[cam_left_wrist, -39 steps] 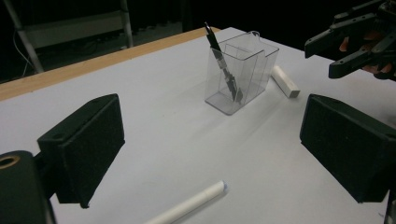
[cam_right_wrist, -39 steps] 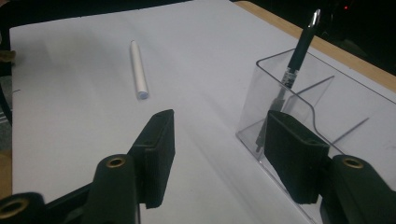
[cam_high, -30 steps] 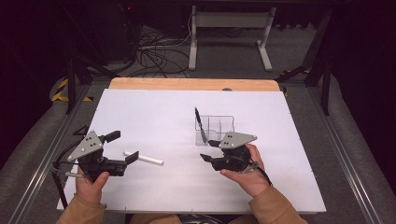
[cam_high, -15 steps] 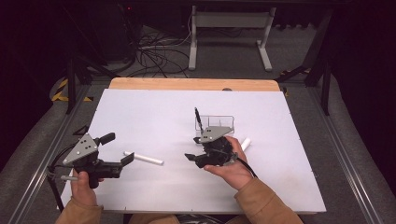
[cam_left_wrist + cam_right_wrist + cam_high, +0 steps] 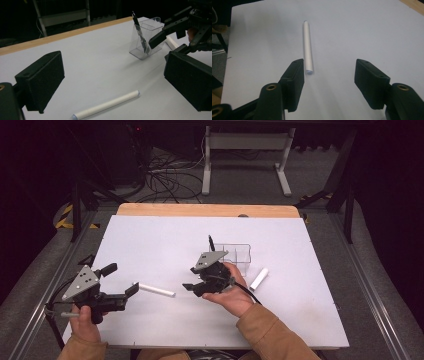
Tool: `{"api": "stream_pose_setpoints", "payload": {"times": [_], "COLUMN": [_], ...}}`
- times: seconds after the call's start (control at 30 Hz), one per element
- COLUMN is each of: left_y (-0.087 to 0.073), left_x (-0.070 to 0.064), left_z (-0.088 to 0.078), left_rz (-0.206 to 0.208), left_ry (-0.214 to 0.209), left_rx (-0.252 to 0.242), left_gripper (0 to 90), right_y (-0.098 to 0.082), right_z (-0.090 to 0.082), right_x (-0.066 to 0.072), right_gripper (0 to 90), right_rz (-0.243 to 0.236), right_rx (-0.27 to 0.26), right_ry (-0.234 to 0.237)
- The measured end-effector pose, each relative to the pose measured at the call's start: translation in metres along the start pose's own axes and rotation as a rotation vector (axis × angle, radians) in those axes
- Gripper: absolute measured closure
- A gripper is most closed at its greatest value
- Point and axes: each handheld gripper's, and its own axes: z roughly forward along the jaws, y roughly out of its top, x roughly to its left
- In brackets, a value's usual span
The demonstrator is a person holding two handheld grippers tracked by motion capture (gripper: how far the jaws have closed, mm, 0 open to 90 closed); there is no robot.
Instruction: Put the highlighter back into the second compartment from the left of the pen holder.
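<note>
High view first: the left tool (image 5: 125, 287) sits near the bottom-left corner of the white surface (image 5: 310, 320), jaws spread with nothing in them. A long white tube (image 5: 156, 290) lies flat just past its tips, between the two tools. The right tool (image 5: 192, 279) is held over the middle of the surface, pointing left toward that tube; its jaws stand apart and empty, and they've just been narrowing a bit. Right behind it is a clear plastic container (image 5: 239, 255) with a black pen (image 5: 211, 243) standing in it, and a shorter white tube (image 5: 259, 279) lies just to the right of that hand.

Left gripper view: both black pads (image 5: 42, 80) are wide apart, with the long white tube (image 5: 106, 105) lying on the surface between them, not touched. Farther off, the clear container (image 5: 147, 40) has the black pen (image 5: 140, 35) leaning inside, and the right tool (image 5: 172, 37) comes in from the right edge.

Right gripper view: jaws are parted with bare surface between them. The long white tube (image 5: 307, 48) runs away from the camera, its near end just beside the left-hand pad (image 5: 295, 80); can't tell if it touches.
</note>
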Motion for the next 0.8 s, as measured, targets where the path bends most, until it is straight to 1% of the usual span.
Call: {"api": "stream_pose_setpoints", "payload": {"times": [0.1, 0.3, 0.47, 0.53, 0.7, 0.8], "left_y": [-0.001, -0.003, -0.004, -0.004, -0.005, -0.004], "left_x": [0.001, 0.002, 0.003, 0.004, 0.003, 0.004], "left_z": [-0.001, -0.003, -0.003, -0.003, -0.002, -0.002], "left_rz": [-0.003, -0.022, -0.031, -0.028, -0.006, -0.007], "left_ry": [0.019, 0.028, 0.065, 0.073, 0.127, 0.135], "left_rx": [-0.004, -0.021, -0.020, -0.017, -0.007, -0.007], "left_gripper": [4.8, 5.4, 8.0, 8.6, 10.5, 11.9], "right_y": [0.005, 0.012, 0.015, 0.016, 0.017, 0.018], "right_z": [0.010, 0.026, 0.039, 0.043, 0.053, 0.057], "right_x": [0.001, 0.003, 0.002, 0.002, 0.004, 0.005], "right_gripper": [43.2, 44.6, 46.0, 46.6, 47.5, 48.0], "right_rz": [-0.004, -0.006, 0.006, 0.004, -0.001, -0.002], "right_rx": [0.008, 0.019, 0.031, 0.033, 0.033, 0.032], "right_ry": [0.016, 0.043, 0.072, 0.082, 0.097, 0.104]}}
